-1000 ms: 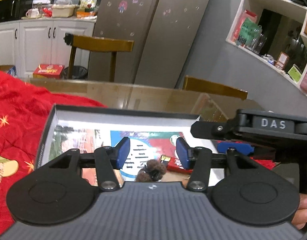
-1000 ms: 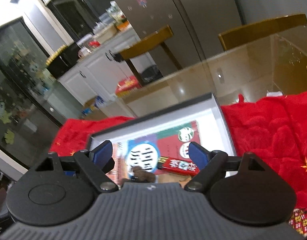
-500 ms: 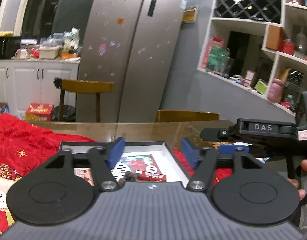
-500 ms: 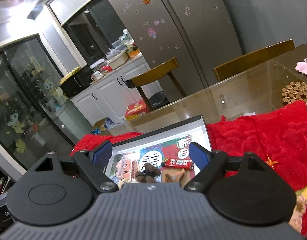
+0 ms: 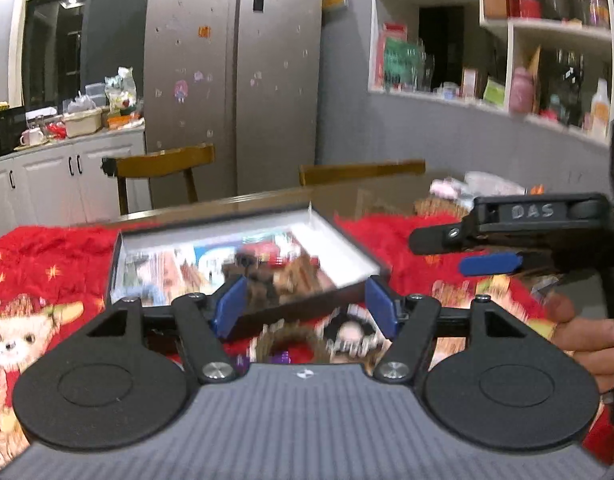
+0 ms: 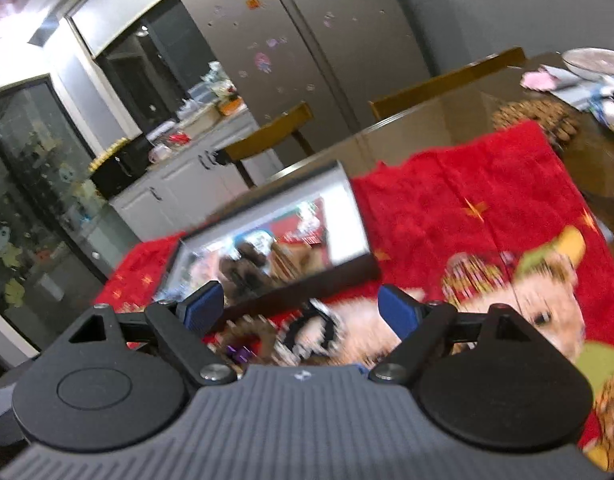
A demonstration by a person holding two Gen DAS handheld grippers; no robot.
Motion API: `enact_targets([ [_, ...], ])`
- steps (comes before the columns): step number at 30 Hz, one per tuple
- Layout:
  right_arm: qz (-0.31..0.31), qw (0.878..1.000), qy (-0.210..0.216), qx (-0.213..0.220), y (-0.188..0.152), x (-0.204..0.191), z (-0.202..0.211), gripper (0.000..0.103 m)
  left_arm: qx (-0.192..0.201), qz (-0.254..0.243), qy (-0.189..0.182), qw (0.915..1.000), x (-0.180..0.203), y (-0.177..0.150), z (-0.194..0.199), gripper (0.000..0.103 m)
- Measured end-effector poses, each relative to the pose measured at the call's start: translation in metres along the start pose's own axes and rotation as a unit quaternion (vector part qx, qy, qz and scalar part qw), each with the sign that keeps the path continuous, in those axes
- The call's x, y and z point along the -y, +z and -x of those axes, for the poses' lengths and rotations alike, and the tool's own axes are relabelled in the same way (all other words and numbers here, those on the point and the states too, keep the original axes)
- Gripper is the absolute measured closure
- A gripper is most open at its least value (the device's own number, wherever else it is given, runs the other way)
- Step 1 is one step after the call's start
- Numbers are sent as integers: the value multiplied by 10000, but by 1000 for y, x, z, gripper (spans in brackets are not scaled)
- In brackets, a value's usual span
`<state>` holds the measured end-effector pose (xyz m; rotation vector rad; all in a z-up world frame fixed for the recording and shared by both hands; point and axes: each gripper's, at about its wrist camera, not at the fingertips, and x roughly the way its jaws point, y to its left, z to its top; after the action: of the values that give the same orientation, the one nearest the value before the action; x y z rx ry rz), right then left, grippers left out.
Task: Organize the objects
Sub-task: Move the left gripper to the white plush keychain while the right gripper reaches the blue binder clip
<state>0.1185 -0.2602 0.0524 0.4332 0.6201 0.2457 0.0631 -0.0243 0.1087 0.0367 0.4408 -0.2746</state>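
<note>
Both views blurred by motion. Left claw (image 5: 305,306) wide apart, nothing between the blue pads, hovering over the near rim of the shallow box (image 5: 347,248) and the red blanket (image 5: 47,256). Right claw (image 6: 301,312) also spread wide and empty, above the same near rim; in the left view it shows from the side at the right edge, held by a hand (image 5: 587,336).

Box (image 6: 359,224) sits on the blanket (image 6: 447,208) on the glass-topped table (image 6: 427,120), dark outer wall, white inside. In it: dark brown fuzzy lump (image 5: 255,276), a tan-brown item (image 5: 299,276) just beside it, a red packet (image 5: 267,250) behind, all on a printed sheet; details too blurred to tell.

Outside the box, just in front of its near wall on the blanket: a brown ring-like thing (image 5: 287,336), a black-and-white item (image 5: 351,332), a small purple piece (image 5: 281,358). Blanket has a bear print (image 6: 547,300).
</note>
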Motion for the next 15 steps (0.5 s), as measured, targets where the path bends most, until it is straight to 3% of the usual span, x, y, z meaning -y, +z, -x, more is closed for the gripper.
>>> enact_targets([
  [5,91,9998,-99,-148,-28,9,-17,13,-343,56,53,9994,-14,-30,-32,32],
  [10,117,9989,-90,-450,-48,17,-26,16,-783,468,-40,9958,-37,-43,-67,32],
  [15,229,9984,-74,-521,-51,22,-26,18,-798,431,45,9959,-42,-52,-84,34],
])
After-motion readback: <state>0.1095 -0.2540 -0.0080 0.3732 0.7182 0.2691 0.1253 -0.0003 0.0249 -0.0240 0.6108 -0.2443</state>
